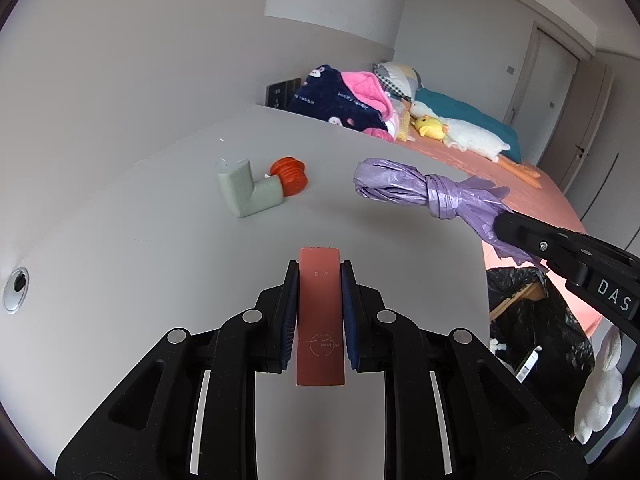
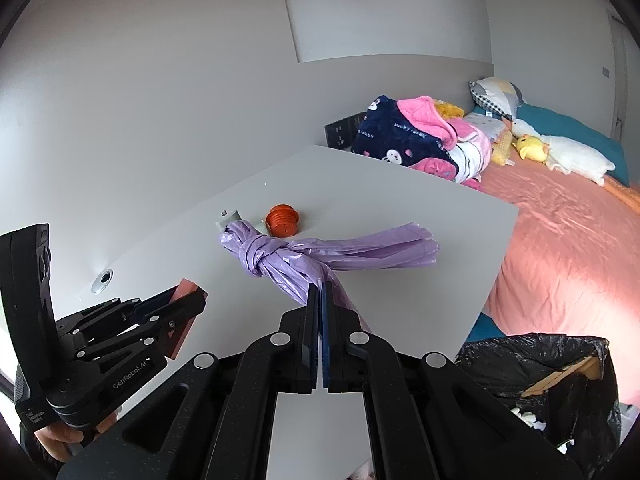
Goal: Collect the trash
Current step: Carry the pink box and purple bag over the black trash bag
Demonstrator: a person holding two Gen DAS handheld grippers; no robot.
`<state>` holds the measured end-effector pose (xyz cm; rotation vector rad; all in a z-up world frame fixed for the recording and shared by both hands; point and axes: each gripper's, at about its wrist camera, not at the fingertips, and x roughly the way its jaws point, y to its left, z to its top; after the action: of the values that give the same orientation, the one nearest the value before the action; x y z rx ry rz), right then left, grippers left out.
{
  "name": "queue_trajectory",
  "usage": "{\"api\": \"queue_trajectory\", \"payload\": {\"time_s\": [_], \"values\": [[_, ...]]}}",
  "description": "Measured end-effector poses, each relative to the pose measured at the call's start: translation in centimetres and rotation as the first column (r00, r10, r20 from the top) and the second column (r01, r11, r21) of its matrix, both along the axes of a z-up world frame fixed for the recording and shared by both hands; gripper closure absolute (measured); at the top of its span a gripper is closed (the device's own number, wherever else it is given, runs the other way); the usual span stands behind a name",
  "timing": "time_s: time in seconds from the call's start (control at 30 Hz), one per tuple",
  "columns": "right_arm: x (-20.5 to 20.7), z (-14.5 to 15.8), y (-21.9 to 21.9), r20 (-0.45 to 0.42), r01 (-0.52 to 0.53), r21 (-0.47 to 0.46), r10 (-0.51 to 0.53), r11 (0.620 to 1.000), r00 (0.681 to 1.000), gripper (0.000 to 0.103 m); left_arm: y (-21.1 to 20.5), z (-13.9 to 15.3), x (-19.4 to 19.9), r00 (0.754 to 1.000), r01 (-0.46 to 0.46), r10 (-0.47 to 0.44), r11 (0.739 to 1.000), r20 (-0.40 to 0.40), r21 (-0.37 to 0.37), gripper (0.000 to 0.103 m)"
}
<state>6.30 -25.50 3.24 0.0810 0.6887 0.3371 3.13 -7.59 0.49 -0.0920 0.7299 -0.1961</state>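
Note:
My left gripper [image 1: 319, 276] is shut on a flat reddish-brown box [image 1: 320, 320], held above the white table [image 1: 160, 248]. The same box [image 2: 185, 288] shows at the left of the right wrist view, between the left gripper's [image 2: 188, 294] pads. My right gripper [image 2: 321, 292] is shut on one end of a knotted purple plastic bag [image 2: 304, 256], lifted over the table. In the left wrist view that bag [image 1: 404, 186] hangs in the air from the right gripper [image 1: 508, 228]. A trash bin lined with a black bag [image 2: 560, 380] stands below the table's right edge.
A pale green L-shaped piece [image 1: 248, 192] with an orange ribbed cap [image 1: 290, 174] lies on the table's far side. A cable hole [image 1: 16, 288] sits at the left. Beyond the table is a bed [image 2: 560, 240] with blankets, pillows and plush toys.

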Motion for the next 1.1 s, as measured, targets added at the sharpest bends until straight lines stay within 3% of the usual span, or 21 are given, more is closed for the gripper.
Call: {"api": "queue_trajectory", "payload": {"time_s": [0.67,1.1], "values": [[-4.1,-0.3,-6.4,0.009,0.094,0.029,-0.094,0.995,0.996,0.101,-7.6,0.4,-0.8,0.993,0.116,-0.116,0.993,0.001,0.013,0.083],[-6.3,-0.2,-12.4,0.014,0.206,0.055,-0.207,0.977,0.978,0.101,-14.1,0.9,-1.7,0.972,0.233,-0.234,0.972,0.007,0.029,0.083]]}}
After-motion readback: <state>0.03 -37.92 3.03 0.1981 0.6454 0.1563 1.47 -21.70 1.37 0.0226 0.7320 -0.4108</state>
